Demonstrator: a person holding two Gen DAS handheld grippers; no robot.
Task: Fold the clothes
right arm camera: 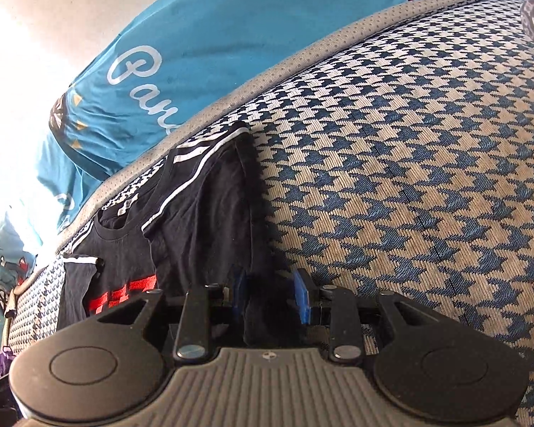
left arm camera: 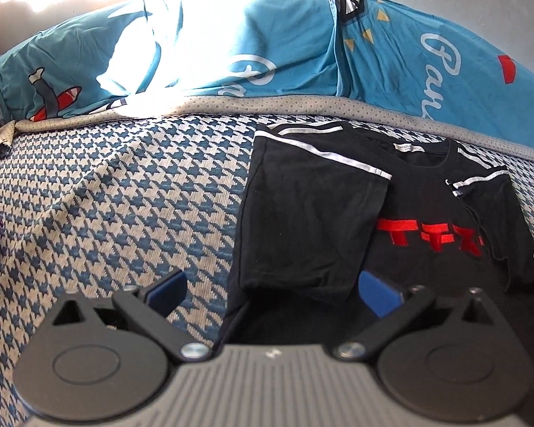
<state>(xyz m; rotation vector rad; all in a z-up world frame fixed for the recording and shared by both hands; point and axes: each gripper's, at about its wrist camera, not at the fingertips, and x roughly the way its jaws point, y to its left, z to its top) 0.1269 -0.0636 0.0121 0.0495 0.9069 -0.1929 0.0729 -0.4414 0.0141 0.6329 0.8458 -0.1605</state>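
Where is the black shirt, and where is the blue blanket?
black shirt (left arm camera: 302,220): left wrist view, on its folded-over sleeve.
blue blanket (right arm camera: 195,35): right wrist view, on plain blue cloth above the white writing.

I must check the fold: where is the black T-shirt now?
In both wrist views the black T-shirt lies on the houndstooth mattress, near the blue quilt.

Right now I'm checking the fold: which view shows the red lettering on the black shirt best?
The left wrist view: the red lettering lies nearly whole across the black shirt's chest, between the folded sides. The right wrist view shows only a cut-off corner of it, behind the gripper's body.
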